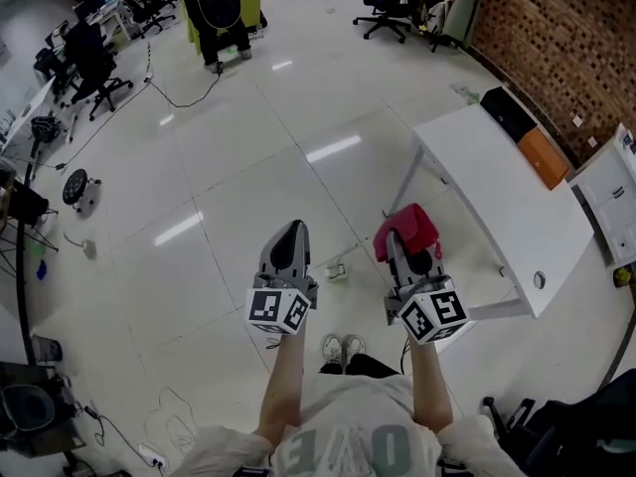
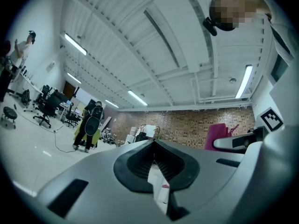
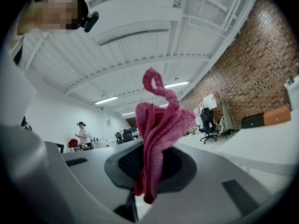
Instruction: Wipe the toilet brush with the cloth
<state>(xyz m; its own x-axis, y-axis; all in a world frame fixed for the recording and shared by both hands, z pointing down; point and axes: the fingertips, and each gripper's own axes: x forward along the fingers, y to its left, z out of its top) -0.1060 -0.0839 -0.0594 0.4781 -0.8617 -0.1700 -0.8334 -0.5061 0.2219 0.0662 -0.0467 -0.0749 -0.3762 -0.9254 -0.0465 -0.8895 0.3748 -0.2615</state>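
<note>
at the right gripper (image 1: pixel 399 244), the jaws are pinched on a pink-red cloth (image 1: pixel 408 226). the right gripper view shows the cloth (image 3: pixel 161 120) as soft, napped fabric, bunched into vertical folds. one twisted end curls into a loop above the jaws, and a short tail hangs below them. the right gripper (image 3: pixel 150 171) has grey, smooth shells with dark ribbed pads either side of the fabric.

the left gripper (image 1: pixel 292 231) is pressed together with nothing between the jaws, tapering to a blunt point in the head view. in its own view the left gripper (image 2: pixel 156 154) shows the ribbed dark pads meeting along a centre ridge. both grippers are held up side by side, apart, in front of the person's chest. each carries a cube (image 1: pixel 278 309) with black-and-white square markers.

below lies a glossy white tiled floor (image 1: pixel 248 167). a white, flat, rectangular table (image 1: pixel 507 197) stands to the right, near the cloth in the head view. a rough brick wall (image 1: pixel 566 38) runs behind it.
</note>
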